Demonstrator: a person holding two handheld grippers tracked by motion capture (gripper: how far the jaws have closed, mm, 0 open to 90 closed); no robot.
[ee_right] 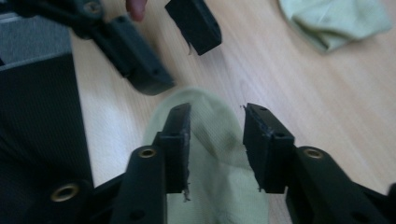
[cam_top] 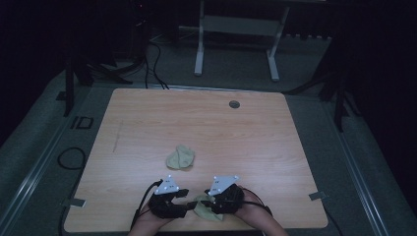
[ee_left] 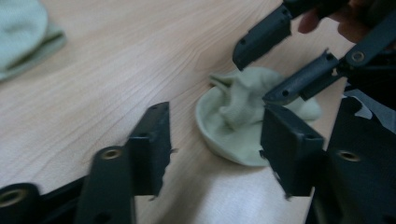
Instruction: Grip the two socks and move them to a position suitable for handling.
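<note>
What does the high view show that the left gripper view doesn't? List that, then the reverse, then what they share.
High view: the whole table with a round hole near its far edge, a white frame on the floor beyond, and the grey plates on both grippers.
Left gripper view: the left gripper close up, jaws apart, and the folds of the near cloth.
Both: the wood tabletop, that pale green cloth, a second cloth farther off, and the right gripper at the near cloth.
</note>
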